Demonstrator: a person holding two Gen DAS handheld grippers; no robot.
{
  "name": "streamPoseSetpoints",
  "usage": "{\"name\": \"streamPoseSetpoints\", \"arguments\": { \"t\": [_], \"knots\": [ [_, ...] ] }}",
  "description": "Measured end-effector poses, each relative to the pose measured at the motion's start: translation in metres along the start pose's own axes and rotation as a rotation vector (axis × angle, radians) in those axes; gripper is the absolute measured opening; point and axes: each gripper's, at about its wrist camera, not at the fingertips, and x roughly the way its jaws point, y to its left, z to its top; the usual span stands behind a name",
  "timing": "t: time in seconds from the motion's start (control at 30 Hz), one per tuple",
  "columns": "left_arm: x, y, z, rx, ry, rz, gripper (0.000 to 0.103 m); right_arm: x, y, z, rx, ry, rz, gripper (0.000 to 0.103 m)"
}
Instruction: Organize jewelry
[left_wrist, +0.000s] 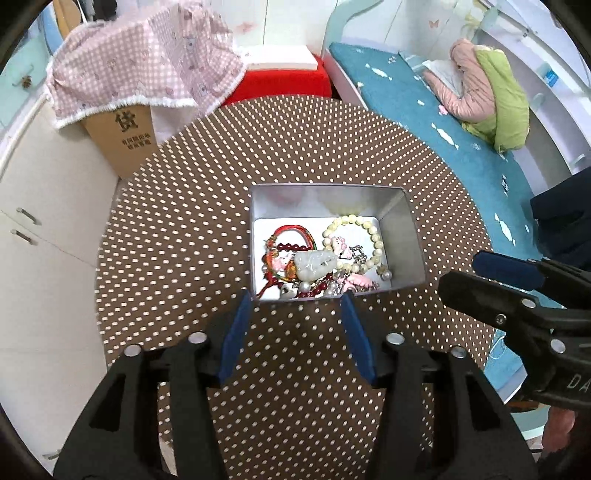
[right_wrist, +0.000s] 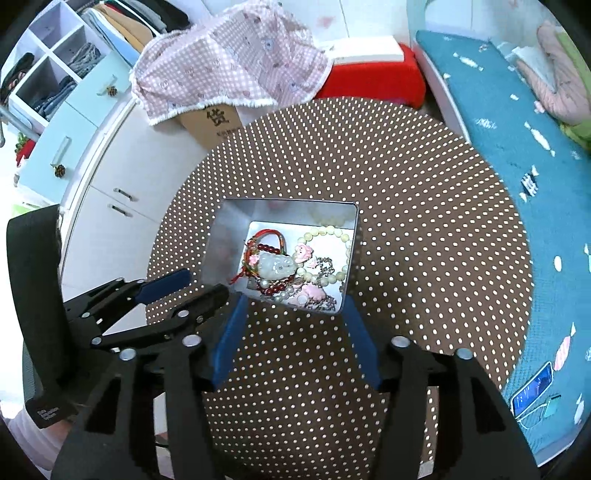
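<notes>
While both grippers hang above the near edge of the round dotted table (left_wrist: 184, 221), neither one carries anything. In the left wrist view the left gripper (left_wrist: 295, 328) fills the bottom of the frame with its blue pads (left_wrist: 234, 339) spread apart and only tablecloth showing between them; its tips sit just below the near rim of the tin. The right gripper (right_wrist: 293, 332) looks the same in its own view, pads wide and empty, tips flanking the tin's near corner without touching it. Each tool also shows in the other's picture: the right one comes in at the right edge of the left view, the left one at the lower left of the right view.

The silver tin (left_wrist: 404, 236) stands at the middle of the table, open, with no lid in view. All the jewelry is heaped inside it: a cream bead bracelet (left_wrist: 369, 236) toward the right side, a red cord bracelet (left_wrist: 291, 232) at the upper left of the floor, a pale carved pendant (left_wrist: 314, 264) lying on top of the pile, with dark red beads, pink charms and a silver chain tangled beneath. No piece lies on the tablecloth.

With everything gathered in one box and both tools empty and held clear of it, the tidying looks finished or nearly so; whether sorting within the tin is intended I cannot say.

Behind the table, at upper left, a cardboard box (left_wrist: 122, 144) stands under a pink checked cloth (left_wrist: 147, 62).
</notes>
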Motion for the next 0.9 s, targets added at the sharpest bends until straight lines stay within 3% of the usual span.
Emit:
{"name": "streamPoseSetpoints", "arguments": {
  "t": [0.07,0.13,0.33,0.7,0.9],
  "knots": [
    [-0.019,-0.001,-0.007,0.014,-0.036,0.011,0.055,-0.015,0.006,-0.010,0.007,-0.040,-0.011,0.064],
    [-0.040,0.000,-0.017,0.030,-0.078,0.021,0.060,-0.029,0.012,-0.020,0.019,-0.079,-0.028,0.076],
    [-0.094,-0.004,-0.036,0.056,-0.184,0.028,0.069,-0.072,0.033,-0.048,0.020,-0.212,-0.053,0.094],
    [-0.184,-0.032,-0.045,0.092,-0.387,0.041,0.079,-0.153,0.055,-0.073,-0.014,-0.479,-0.110,0.095],
    [-0.234,-0.053,-0.043,0.083,-0.527,0.105,0.084,-0.188,0.055,-0.066,-0.086,-0.597,-0.110,0.095]
  ]
}}
